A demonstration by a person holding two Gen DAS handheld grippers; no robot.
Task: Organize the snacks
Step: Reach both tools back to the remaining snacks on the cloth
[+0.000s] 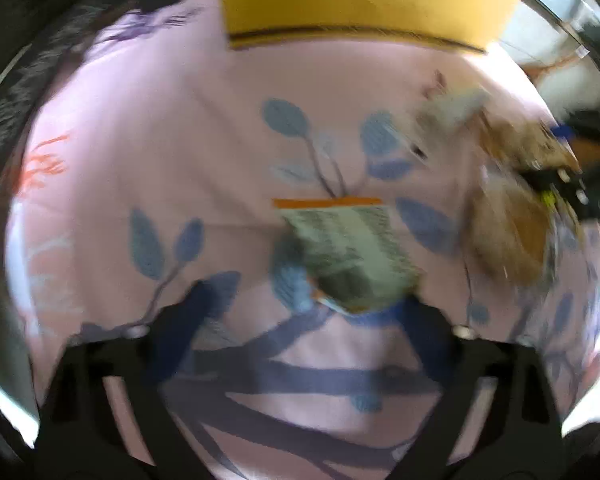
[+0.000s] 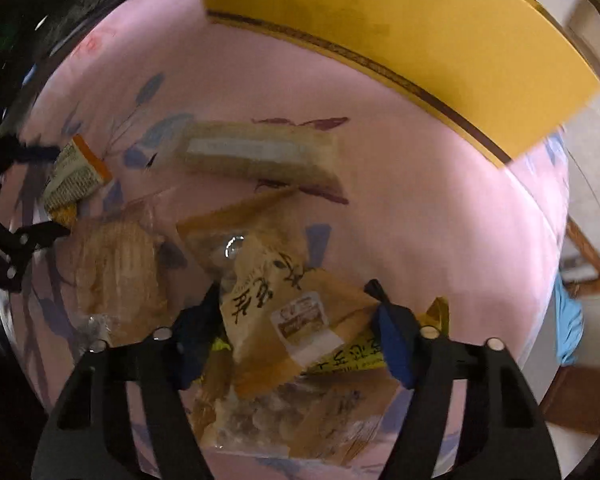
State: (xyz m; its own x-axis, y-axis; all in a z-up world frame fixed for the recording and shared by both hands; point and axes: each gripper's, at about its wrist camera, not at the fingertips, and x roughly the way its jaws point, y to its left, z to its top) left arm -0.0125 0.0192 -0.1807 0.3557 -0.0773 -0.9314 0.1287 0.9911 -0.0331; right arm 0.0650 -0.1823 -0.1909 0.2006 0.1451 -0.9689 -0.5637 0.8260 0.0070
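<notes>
A small green-striped packet with an orange edge [image 1: 348, 256] lies on the pink leaf-print cloth [image 1: 140, 120]. My left gripper [image 1: 308, 316] hangs over it, open, the packet's near corner between the fingertips and closer to the right one. In the right wrist view the same packet [image 2: 76, 176] shows at the far left. My right gripper [image 2: 296, 312] points down at a heap of snacks. A tan packet with black brush lettering [image 2: 268, 292] fills the gap between its blue fingertips [image 2: 392, 332], which stand at its two edges. Blur hides any pressing.
A yellow box [image 2: 400, 28] stands at the far side of the cloth. A long pale packet [image 2: 260, 152], a clear bag of ridged biscuits [image 2: 116, 272], a yellow packet [image 2: 356, 354] and a clear bag of small pieces [image 2: 268, 412] lie around. The cloth's edge drops off to the right [image 2: 556, 240].
</notes>
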